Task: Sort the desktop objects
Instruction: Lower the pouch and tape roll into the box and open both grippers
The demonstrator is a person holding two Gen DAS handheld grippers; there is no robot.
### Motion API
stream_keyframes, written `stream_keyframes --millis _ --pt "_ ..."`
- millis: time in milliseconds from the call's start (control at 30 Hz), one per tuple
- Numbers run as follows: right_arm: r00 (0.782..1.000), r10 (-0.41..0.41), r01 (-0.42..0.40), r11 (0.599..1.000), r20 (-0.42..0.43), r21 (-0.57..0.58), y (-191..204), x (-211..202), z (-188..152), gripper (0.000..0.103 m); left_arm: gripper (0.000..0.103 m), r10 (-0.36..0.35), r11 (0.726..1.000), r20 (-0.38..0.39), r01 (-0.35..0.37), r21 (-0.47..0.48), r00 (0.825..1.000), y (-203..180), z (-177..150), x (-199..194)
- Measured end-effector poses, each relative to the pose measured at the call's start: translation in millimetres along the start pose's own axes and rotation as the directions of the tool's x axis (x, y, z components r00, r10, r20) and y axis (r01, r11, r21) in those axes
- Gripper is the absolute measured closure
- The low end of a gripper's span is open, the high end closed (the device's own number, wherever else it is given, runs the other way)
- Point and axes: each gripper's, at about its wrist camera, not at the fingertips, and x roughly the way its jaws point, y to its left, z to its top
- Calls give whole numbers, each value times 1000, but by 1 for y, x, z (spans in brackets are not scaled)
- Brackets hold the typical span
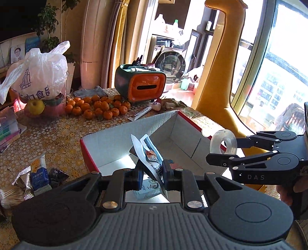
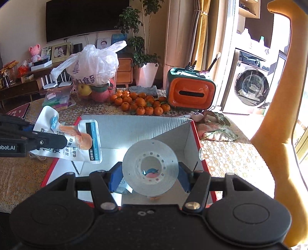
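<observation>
Left gripper (image 1: 153, 169) clamps a white snack pouch (image 1: 149, 155); right gripper (image 2: 150, 176) clamps a clear tape roll (image 2: 150, 163). Both are above the open red-edged cardboard box (image 1: 173, 125) on the gold lace-patterned table (image 1: 57, 134), near mandarin oranges (image 1: 96, 107).

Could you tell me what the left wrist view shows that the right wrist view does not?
Only the left wrist view shows the blue snack packets lying beside the box. Only the right wrist view shows the television. Both show the cardboard box, the tangerines, the left hand-held gripper holding the food pouch, and the right hand-held gripper holding the tape roll.
</observation>
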Motion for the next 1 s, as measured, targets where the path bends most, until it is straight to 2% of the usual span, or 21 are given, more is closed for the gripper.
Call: stream_keyframes --millis 400,633,1000 --pt "998 13 -12 1000 -62 4 -16 35 7 44 84 11 1000 -63 -10 16 998 0 17 54" --pt "996 6 -5 1000 -93 13 -22 58 10 44 84 18 1000 -127 -18 2 992 6 17 87" --pt "989 -1 2 1000 -149 6 -21 95 21 44 84 32 999 -187 -29 20 982 6 19 119"
